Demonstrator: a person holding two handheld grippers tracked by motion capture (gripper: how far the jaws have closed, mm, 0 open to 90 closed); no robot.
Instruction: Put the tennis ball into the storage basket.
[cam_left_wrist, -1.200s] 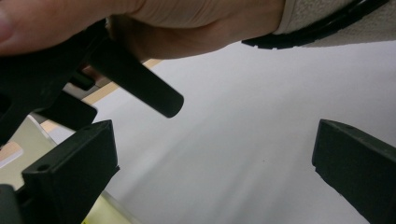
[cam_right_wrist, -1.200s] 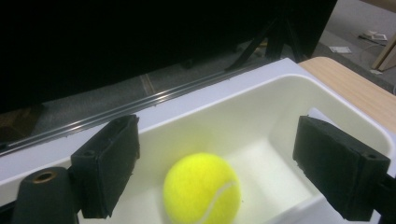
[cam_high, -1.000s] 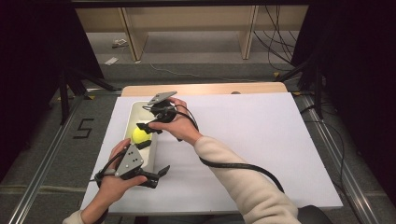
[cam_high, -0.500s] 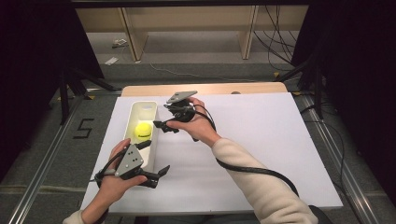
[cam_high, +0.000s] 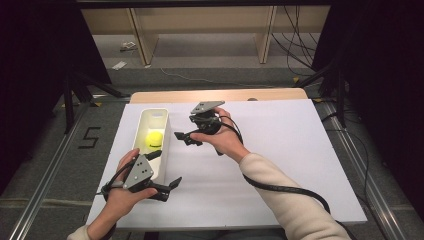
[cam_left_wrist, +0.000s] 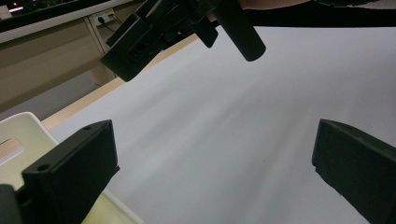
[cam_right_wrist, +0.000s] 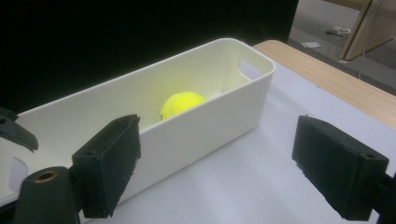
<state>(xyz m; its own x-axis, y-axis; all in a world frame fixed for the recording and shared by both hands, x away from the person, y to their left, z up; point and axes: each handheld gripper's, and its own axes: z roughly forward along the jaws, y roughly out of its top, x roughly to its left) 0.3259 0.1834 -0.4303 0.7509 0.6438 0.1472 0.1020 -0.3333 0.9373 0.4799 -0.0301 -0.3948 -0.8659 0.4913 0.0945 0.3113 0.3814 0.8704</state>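
Note:
A yellow tennis ball (cam_high: 154, 139) (cam_right_wrist: 182, 103) lies inside a long white bin (cam_high: 161, 116) (cam_right_wrist: 205, 133) at the left of the white sheet. My right gripper (cam_high: 184, 135) (cam_right_wrist: 224, 172) hovers just right of the bin, pointing at it, open with nothing between its jaws. My left gripper (cam_high: 164, 169) (cam_left_wrist: 210, 172) rests at the bin's near end, open and empty, one jaw over the bin's rim (cam_left_wrist: 18, 135). In the left gripper view the right gripper (cam_left_wrist: 187, 28) hangs above the sheet.
A white sheet (cam_high: 280, 165) covers the table, with a strip of bare wood (cam_high: 220, 95) at its far edge. Wooden shelving (cam_high: 200, 30) stands on the floor beyond. Metal rails (cam_high: 45, 190) run along the left side.
The right gripper held the ball over the bin, let it go into the bin, then drew back to the right. The left gripper has stayed in place.

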